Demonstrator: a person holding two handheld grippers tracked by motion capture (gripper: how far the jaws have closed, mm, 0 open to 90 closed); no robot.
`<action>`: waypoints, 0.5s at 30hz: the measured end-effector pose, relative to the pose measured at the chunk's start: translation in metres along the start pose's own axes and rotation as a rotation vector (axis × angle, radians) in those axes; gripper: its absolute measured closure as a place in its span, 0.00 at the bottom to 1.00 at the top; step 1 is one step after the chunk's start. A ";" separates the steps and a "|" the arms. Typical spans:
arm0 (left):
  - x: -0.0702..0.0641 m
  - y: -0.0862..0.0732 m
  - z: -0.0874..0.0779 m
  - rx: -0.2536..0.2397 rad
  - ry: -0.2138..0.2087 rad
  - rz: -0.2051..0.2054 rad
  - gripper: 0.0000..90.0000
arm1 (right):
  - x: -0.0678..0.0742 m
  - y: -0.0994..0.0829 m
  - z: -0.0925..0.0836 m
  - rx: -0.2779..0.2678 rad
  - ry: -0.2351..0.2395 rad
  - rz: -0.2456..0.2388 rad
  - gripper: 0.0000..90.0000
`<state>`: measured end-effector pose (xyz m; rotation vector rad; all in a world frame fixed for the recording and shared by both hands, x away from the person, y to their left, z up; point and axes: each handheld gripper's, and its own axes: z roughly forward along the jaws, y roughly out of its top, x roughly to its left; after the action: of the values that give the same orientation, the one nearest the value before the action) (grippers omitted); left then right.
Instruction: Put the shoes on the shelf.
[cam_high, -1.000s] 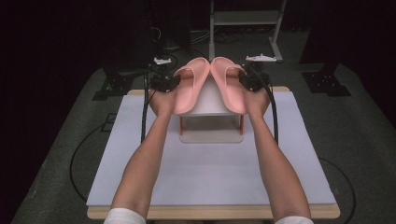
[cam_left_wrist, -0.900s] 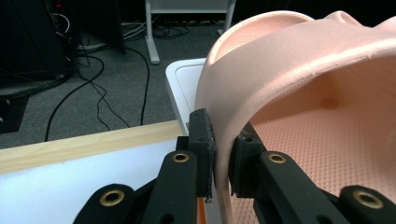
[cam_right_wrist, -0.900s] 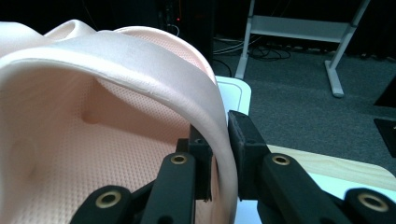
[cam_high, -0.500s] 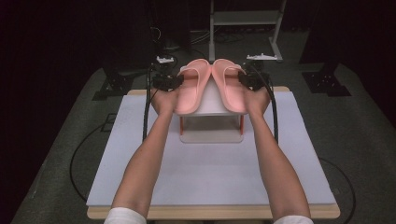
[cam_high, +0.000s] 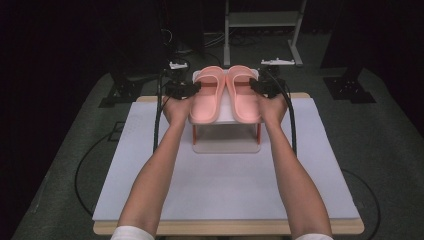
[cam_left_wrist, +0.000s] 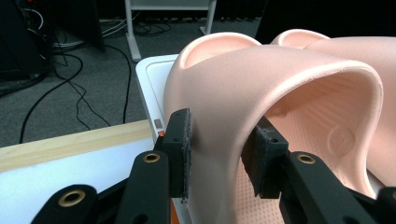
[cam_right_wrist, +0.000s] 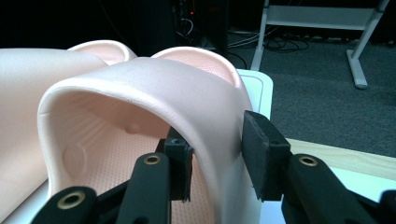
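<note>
The left gripper (cam_left_wrist: 219, 154) straddles the outer side of the left slipper's (cam_high: 207, 97) strap: one pad (cam_left_wrist: 181, 149) stands outside the strap, the other (cam_left_wrist: 261, 158) inside under its arch. The jaws have just been opening, and in the left gripper view a thin gap shows between the outer pad and the strap wall, so the strap lies between spread jaws, not pinched. Whether the inner pad touches the strap cannot be told.

The right gripper (cam_right_wrist: 217, 156) mirrors this on the right slipper (cam_high: 243, 97). Its inner pad (cam_right_wrist: 180, 165) sits under the arch, close against the strap's inside; its outer pad (cam_right_wrist: 261, 154) stands clear of the outer wall with a visible gap. These jaws too have just been opening, with the strap between them and no squeeze on it.

Both slippers are pale salmon pink, moulded in one piece, with a broad smooth strap arching over a finely dotted footbed and a raised rim round the heel. A round embossed mark shows on each footbed under the strap.

They lie side by side, touching, on the top of a small white stand (cam_high: 225, 117) with orange legs. The stand sits at the middle of the far edge of the table (cam_high: 225, 185), and the slippers' near ends overhang its front edge.
</note>
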<state>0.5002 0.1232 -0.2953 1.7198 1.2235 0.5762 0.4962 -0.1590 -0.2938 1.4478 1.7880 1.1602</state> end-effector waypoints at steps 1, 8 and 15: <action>0.000 0.000 0.000 0.000 0.000 0.000 0.71 | 0.000 0.000 0.000 0.000 0.000 0.000 0.71; -0.003 -0.001 0.000 0.001 -0.016 -0.002 0.71 | 0.002 -0.002 -0.001 -0.005 0.003 0.004 0.70; -0.007 -0.002 0.001 0.000 -0.024 0.005 0.72 | 0.004 -0.002 -0.002 -0.004 0.007 0.001 0.69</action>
<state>0.4974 0.1168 -0.2963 1.7253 1.2025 0.5571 0.4925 -0.1560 -0.2946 1.4435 1.7893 1.1704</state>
